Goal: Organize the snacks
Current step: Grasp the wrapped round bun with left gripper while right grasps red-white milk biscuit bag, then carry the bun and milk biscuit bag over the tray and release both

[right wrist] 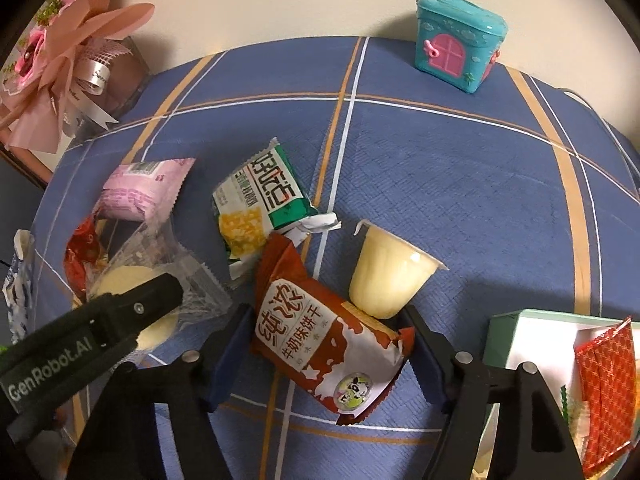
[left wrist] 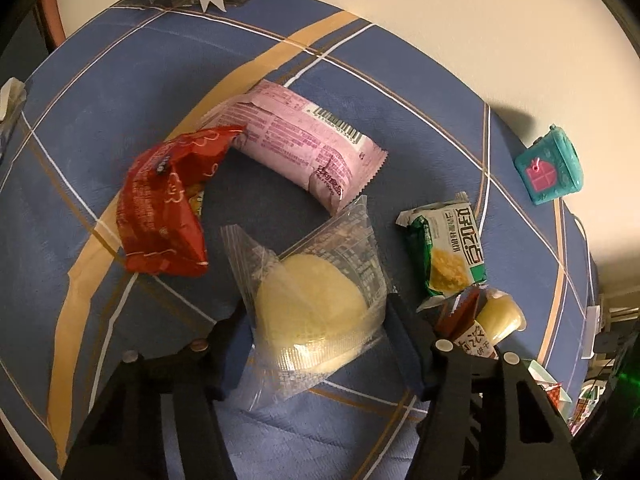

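Observation:
My left gripper (left wrist: 316,320) has its jaws on both sides of a clear packet holding a round pale pastry (left wrist: 312,300); they touch the wrapper. A red packet (left wrist: 164,208), a pink packet (left wrist: 296,144) and a green-white packet (left wrist: 448,248) lie around it. My right gripper (right wrist: 328,344) has its jaws on both sides of a brown-white milk biscuit packet (right wrist: 324,344), touching its ends. A yellow jelly cup (right wrist: 392,276) lies on its side just behind that packet. The left gripper shows as a black arm in the right wrist view (right wrist: 132,312).
A blue plaid cloth (right wrist: 460,168) covers the table. A teal toy house (right wrist: 460,40) stands at the back by the wall. A pink flower gift box (right wrist: 68,68) is at the back left. A white box (right wrist: 532,336) with red packets sits at the right front.

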`<state>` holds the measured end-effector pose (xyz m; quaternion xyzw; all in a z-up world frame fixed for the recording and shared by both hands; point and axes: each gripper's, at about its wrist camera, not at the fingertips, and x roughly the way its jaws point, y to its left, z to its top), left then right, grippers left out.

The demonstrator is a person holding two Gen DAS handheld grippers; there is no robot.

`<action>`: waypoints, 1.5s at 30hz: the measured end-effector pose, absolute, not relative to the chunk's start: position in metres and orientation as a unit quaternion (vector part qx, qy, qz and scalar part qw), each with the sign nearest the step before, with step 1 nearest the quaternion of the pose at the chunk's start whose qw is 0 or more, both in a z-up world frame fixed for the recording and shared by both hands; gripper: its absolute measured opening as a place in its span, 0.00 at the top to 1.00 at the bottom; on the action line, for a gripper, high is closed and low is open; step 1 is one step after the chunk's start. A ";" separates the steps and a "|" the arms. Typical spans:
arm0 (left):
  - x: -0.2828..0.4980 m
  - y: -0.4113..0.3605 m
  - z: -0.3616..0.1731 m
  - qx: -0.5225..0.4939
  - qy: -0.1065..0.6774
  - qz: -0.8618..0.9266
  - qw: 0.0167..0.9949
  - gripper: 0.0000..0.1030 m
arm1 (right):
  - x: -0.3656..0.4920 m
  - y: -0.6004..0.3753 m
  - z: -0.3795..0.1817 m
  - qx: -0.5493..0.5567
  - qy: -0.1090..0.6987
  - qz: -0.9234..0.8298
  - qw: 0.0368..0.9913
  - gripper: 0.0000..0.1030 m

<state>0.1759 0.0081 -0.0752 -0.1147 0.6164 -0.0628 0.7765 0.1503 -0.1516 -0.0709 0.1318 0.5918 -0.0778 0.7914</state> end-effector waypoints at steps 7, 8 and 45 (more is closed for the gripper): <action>0.165 0.023 -0.053 -0.122 0.605 -0.063 0.784 0.38 | 0.146 -0.154 -0.048 0.134 0.579 -0.076 0.801 0.27; 0.162 0.023 -0.049 -0.121 0.603 -0.063 0.786 0.38 | 0.144 -0.156 -0.044 0.135 0.577 -0.076 0.802 0.27; 0.025 -0.122 0.013 0.017 0.568 -0.224 0.792 0.38 | -0.033 -0.301 0.047 0.211 0.539 -0.240 0.779 0.27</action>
